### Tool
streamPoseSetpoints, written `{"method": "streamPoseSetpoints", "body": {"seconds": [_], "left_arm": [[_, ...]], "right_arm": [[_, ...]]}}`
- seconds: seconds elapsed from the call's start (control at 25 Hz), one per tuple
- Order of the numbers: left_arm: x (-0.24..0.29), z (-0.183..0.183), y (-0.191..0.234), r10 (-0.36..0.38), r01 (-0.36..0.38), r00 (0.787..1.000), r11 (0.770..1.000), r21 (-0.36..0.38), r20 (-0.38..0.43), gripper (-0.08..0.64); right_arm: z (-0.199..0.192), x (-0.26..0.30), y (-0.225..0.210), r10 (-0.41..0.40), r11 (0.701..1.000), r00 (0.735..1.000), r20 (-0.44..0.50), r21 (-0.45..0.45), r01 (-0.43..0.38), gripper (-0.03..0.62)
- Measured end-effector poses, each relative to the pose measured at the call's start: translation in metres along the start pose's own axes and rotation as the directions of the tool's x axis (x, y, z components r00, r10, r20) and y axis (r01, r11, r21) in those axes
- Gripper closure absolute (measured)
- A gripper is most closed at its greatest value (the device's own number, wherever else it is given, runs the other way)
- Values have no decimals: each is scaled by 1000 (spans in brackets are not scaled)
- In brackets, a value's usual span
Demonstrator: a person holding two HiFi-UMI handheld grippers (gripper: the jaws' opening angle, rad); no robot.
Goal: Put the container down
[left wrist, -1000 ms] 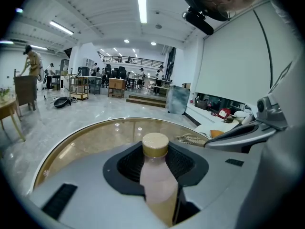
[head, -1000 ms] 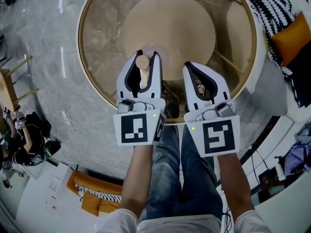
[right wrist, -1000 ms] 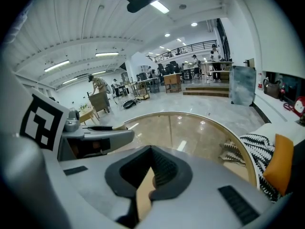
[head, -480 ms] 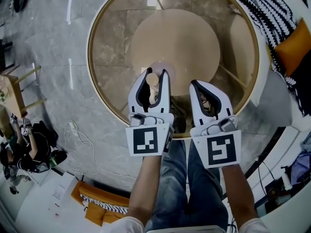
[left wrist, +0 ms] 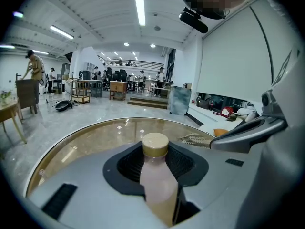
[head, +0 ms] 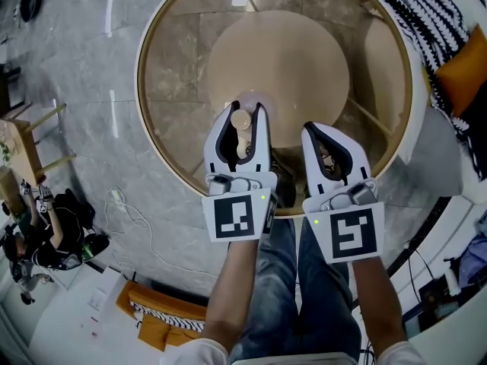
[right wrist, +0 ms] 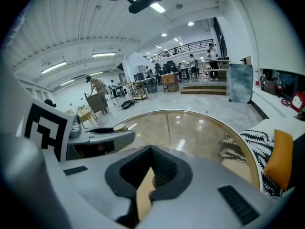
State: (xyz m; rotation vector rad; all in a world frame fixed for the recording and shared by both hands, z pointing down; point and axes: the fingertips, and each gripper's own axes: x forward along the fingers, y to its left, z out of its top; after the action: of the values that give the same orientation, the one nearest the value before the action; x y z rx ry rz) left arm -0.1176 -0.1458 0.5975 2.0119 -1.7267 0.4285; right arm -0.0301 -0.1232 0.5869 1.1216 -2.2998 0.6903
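- Your round glass table (head: 171,67) stands on a grey marble floor (head: 68,90).
- Your left gripper (head: 245,109) clamps the container (left wrist: 156,175) over the table's near part.
- Your right gripper (head: 313,128) is alongside, jaws together, empty.

Pale grey marble floor (head: 152,196) spreads under a round glass-topped bench (head: 175,90) with a gold rim and a tan round base (head: 281,52). Beside it, a white sofa (head: 437,139) carries a black-and-white striped throw (head: 422,17) and an orange cushion (head: 464,71). Strip lights (left wrist: 139,6) run along the white ribbed ceiling. A railed mezzanine (left wrist: 128,63) and work tables stand far back.
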Motion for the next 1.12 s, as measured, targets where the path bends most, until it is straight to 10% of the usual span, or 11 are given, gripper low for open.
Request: {"method": "streamPoseSetpoints", "body": {"seconds": [1.12], "left_arm": [[0,0,-6,6,-17,996,991,132,88,414]], "right_arm": [[-7,0,-5,-11,1000,999,-31,12,12,577]]}}
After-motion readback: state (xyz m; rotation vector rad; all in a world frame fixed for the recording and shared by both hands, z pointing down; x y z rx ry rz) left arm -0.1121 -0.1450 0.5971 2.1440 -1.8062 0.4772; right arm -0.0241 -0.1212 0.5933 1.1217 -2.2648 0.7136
